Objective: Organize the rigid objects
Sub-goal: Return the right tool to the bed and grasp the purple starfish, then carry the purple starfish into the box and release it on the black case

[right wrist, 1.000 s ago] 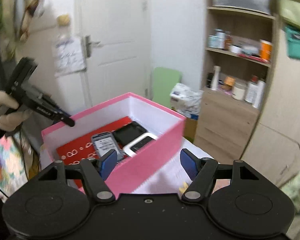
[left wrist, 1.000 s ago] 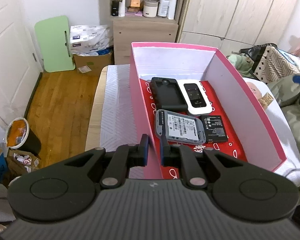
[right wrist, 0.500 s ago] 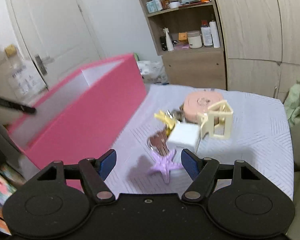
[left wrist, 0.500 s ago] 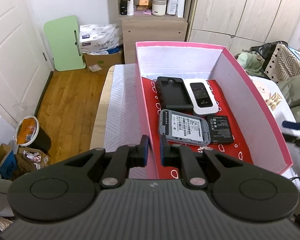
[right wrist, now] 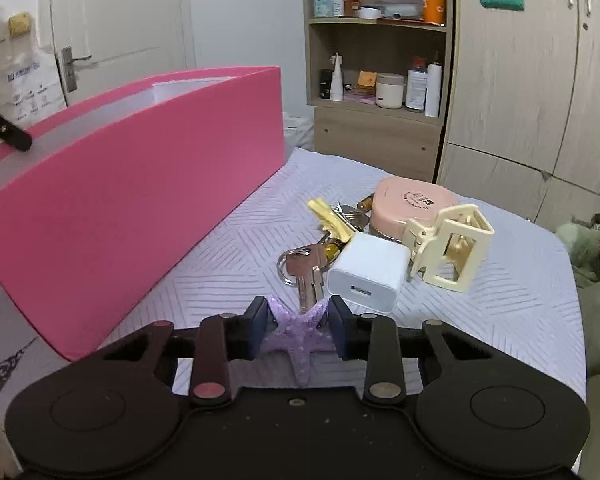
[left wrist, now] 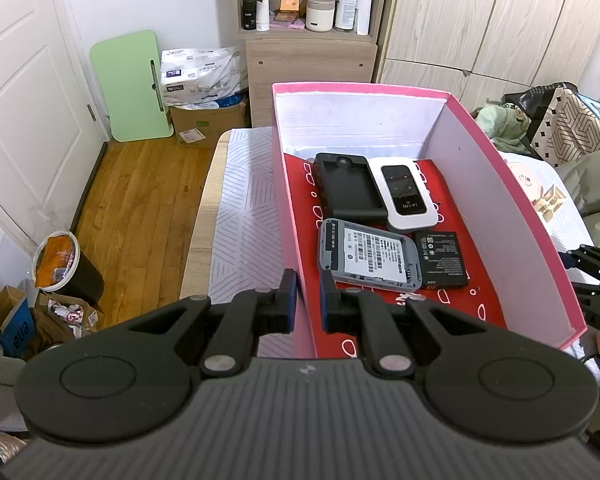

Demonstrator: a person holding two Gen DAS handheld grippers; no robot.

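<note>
Four devices lie in the pink box (left wrist: 512, 216) whose wall my left gripper (left wrist: 307, 298) clamps; my right gripper (right wrist: 299, 326) jaws straddle the purple starfish (right wrist: 300, 340) at lower centre, not visibly closed, pile beyond still unsorted.

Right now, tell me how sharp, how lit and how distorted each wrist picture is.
Left wrist view: sharp and evenly lit; the pink box walls splay and the door bows with fisheye distortion; label print on the grey device is crisp. Right wrist view: sharp now, dimmer and warmer, dark vignette in the corners; the purple starfish and white charger cast soft shadows.
</note>
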